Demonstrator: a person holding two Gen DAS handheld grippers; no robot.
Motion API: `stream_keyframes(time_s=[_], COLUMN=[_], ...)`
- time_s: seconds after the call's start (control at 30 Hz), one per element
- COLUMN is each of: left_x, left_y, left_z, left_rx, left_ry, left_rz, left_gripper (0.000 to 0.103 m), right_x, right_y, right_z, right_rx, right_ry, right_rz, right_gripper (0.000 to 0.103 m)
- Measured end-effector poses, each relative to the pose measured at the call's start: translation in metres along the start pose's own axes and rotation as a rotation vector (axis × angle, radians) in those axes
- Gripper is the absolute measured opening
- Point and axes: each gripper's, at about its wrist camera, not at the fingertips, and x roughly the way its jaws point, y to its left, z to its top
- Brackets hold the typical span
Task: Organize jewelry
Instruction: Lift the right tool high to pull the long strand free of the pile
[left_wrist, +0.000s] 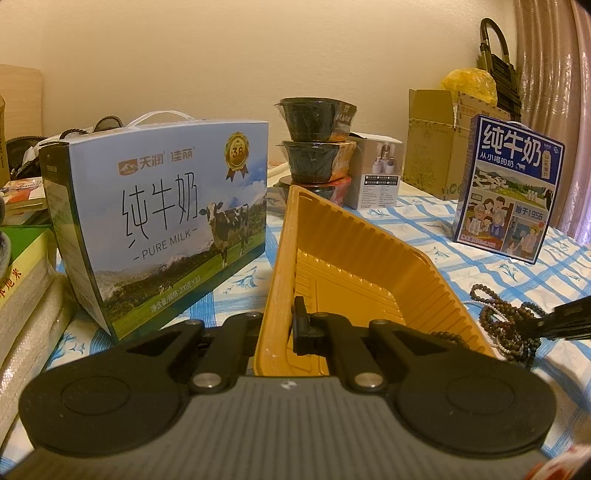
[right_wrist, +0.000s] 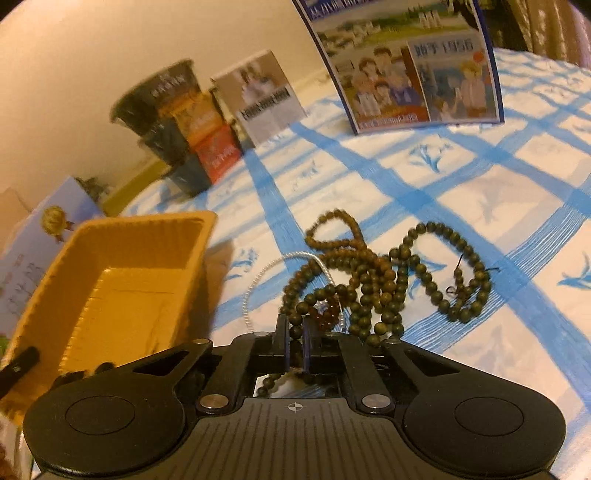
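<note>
A yellow plastic tray (left_wrist: 362, 251) stands tilted on the blue-checked cloth, and my left gripper (left_wrist: 282, 326) is shut on its near wall, one finger inside and one outside. Just right of the tray (right_wrist: 122, 280) lies a tangled pile of dark wooden bead strands (right_wrist: 369, 273), with a thin white chain (right_wrist: 258, 280) and a few amber beads (right_wrist: 327, 314) mixed in. My right gripper (right_wrist: 295, 338) is at the near edge of that pile, shut on a strand of dark beads. In the left wrist view the bead pile (left_wrist: 509, 325) shows at the right, with my right gripper reaching in over it.
A large blue milk carton (left_wrist: 159, 221) stands close to the tray's left. Behind are stacked black bowls (left_wrist: 314, 147), a small white box (left_wrist: 376, 173) and a cardboard box (left_wrist: 432, 147). Another milk carton (left_wrist: 509, 188) stands at the far right, and books (left_wrist: 26, 280) are piled on the left.
</note>
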Motion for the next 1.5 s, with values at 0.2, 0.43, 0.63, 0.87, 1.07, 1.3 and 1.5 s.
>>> stream_keyframes(time_s=[0.2, 0.43, 0.63, 0.87, 1.07, 1.3, 1.5], left_x=[0.0, -0.001, -0.001, -0.001, 0.001, 0.001, 0.002], left_y=[-0.001, -0.001, -0.002, -0.003, -0.003, -0.003, -0.003], left_z=[0.0, 0.0, 0.001, 0.002, 0.004, 0.004, 0.004], left_rx=[0.001, 0.004, 0.003, 0.006, 0.002, 0.005, 0.002], left_ry=[-0.001, -0.003, -0.004, -0.005, -0.007, -0.007, -0.005], left_rz=[0.0, -0.003, 0.001, -0.001, -0.003, -0.003, -0.002], left_gripper=[0.005, 0.005, 0.005, 0.005, 0.005, 0.005, 0.005], right_x=[-0.058, -0.137, -0.187, -0.22, -0.243, -0.266, -0.278], right_y=[-0.003, -0.011, -0.016, -0.005, 0.009, 0.022, 0.033], right_z=[-0.002, 0.008, 0.034, 0.071, 0.098, 0.129, 0.151], right_rx=[-0.004, 0.01, 0.043, -0.014, -0.06, -0.107, -0.154], right_ry=[-0.065, -0.173, -0.325, -0.444, -0.517, -0.558, -0.521], right_rz=[0.069, 0.075, 0.057, 0.065, 0.085, 0.105, 0.111], right_gripper=[0.006, 0.006, 0.006, 0.006, 0.006, 0.006, 0.007])
